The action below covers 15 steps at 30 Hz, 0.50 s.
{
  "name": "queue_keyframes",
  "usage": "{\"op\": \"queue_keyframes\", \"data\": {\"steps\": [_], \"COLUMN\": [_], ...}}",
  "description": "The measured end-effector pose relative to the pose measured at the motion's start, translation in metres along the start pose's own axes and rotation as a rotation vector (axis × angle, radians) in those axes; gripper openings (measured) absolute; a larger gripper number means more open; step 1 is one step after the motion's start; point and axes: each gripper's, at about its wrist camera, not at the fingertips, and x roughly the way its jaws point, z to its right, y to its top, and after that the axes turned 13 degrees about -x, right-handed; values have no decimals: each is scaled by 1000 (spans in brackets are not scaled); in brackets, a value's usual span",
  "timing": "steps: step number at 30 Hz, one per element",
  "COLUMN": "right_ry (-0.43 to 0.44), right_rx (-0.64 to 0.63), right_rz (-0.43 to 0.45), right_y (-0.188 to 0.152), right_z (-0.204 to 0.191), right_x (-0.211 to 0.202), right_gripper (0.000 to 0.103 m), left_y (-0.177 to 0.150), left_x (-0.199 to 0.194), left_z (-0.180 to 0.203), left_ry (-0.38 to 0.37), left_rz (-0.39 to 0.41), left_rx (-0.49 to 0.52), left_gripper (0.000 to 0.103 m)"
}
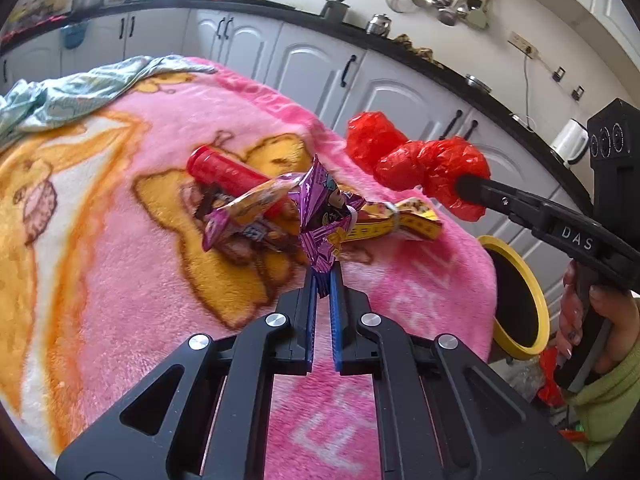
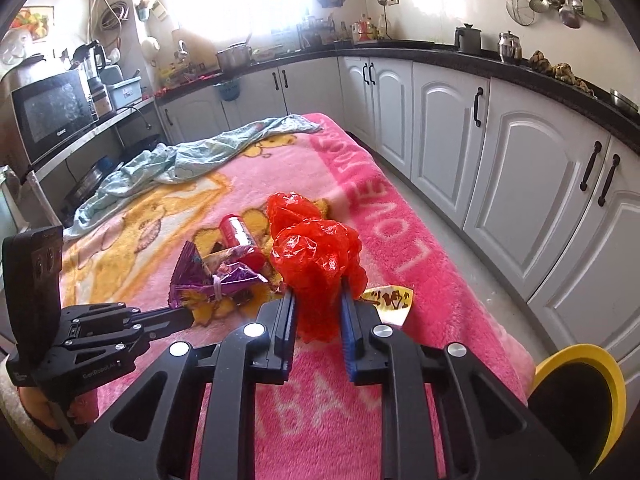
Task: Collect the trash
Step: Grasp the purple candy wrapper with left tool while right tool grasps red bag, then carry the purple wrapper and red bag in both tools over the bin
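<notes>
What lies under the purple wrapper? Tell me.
The purple wrapper, pinched by the left gripper, overlaps a red tube and the pink blanket; anything directly beneath it is hidden.

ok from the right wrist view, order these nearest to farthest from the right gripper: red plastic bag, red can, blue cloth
1. red plastic bag, gripped in the right gripper
2. red can, lying just beyond, left
3. blue cloth, crumpled at the blanket's far left end

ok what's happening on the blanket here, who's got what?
Trash pickup, both grippers loaded. The left gripper is pinching a crinkled purple foil snack wrapper; the right gripper is clamped on a crumpled red plastic bag. A red cylindrical can lies on the pink fleece blanket. A yellow-rimmed bin sits beside it.
</notes>
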Motion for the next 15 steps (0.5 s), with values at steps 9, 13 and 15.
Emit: {"op": "queue_keyframes", "data": {"steps": [9,13,15], "right_ry": [-16,-30,-36], "right_rx": [10,28,40], "right_rz": [22,32,40], "right_y": [-14,-21,-25], "right_z": [3,9,13], "right_x": [-35,-50,-59], "right_gripper": [18,18,18], "left_y": [-4,-5,-6], "left_x": [-16,-20,-21], "left_z": [35,48,55], "left_ry": [-50,-63,-70], "left_rz": [21,28,30], "left_rx": [69,97,108], "left_gripper": [3,3,3]}}
